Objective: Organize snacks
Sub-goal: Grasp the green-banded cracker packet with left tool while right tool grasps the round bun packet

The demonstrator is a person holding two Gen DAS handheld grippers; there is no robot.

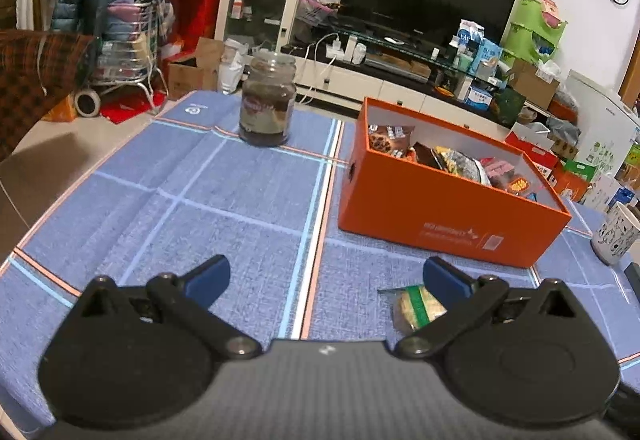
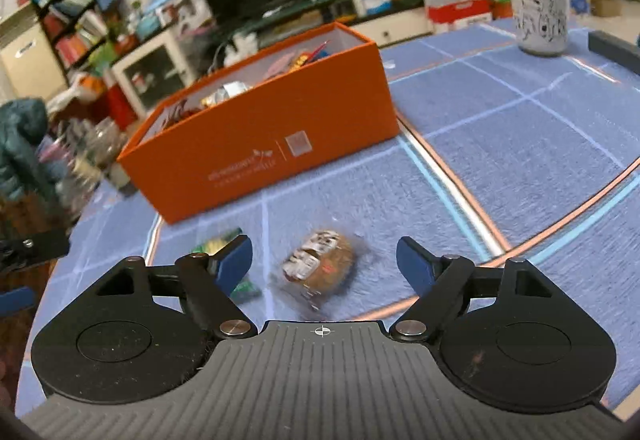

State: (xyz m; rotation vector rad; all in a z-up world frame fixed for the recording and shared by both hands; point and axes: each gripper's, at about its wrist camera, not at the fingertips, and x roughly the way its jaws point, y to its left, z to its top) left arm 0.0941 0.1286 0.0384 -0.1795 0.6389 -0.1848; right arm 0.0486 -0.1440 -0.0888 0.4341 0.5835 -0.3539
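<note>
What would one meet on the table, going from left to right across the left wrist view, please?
The glass jar, then the green-banded snack packet lying beside the left gripper's open right finger, then the orange box of snacks, and last the patterned white cup at the right edge.

An orange box (image 1: 440, 216) sits on a blue tablecloth (image 1: 200, 200) lined in white, pale blue and orange; beyond the grippers' blue fingertips (image 2: 236, 264), a black-on-white patterned cup (image 2: 540, 20).
</note>
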